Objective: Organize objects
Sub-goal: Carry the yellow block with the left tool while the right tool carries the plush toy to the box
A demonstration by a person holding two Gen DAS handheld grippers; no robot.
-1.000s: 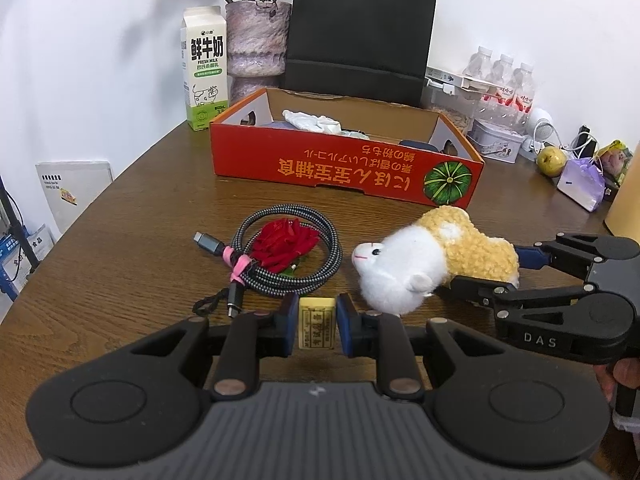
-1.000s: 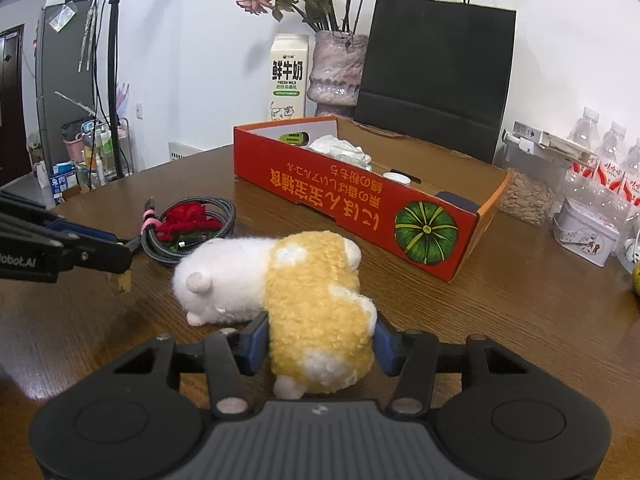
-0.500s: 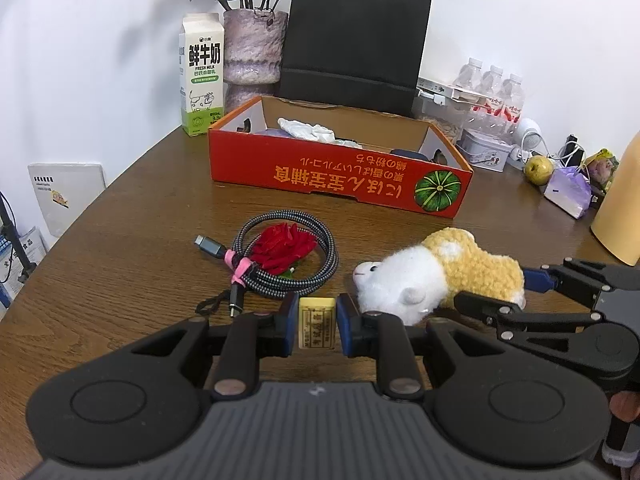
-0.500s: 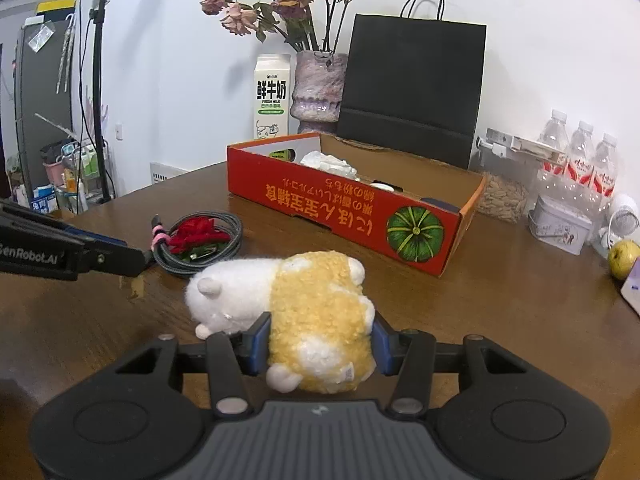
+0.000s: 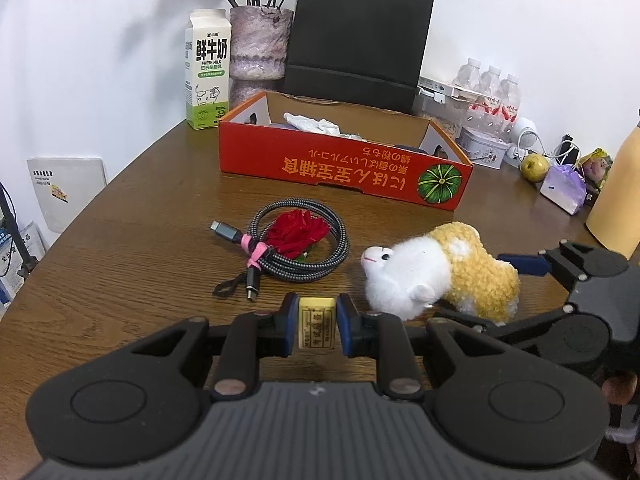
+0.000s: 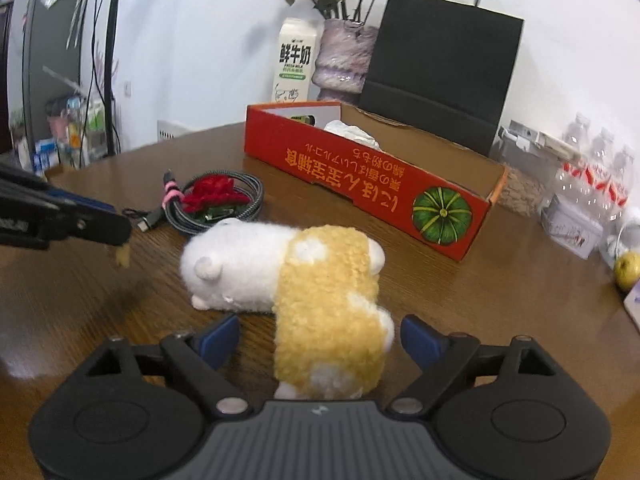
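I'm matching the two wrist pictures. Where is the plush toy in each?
Left wrist: the plush toy lies right of centre, beside the coiled cable.
Right wrist: the plush toy lies at centre, between the open right gripper's fingers.
Shared landmark: the red box behind it.

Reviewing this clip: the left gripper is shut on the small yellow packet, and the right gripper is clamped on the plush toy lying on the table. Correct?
Not quite. The right gripper is open: the right wrist view shows its pads standing clear of the plush toy, having just opened. The left gripper is indeed shut on the small yellow packet.
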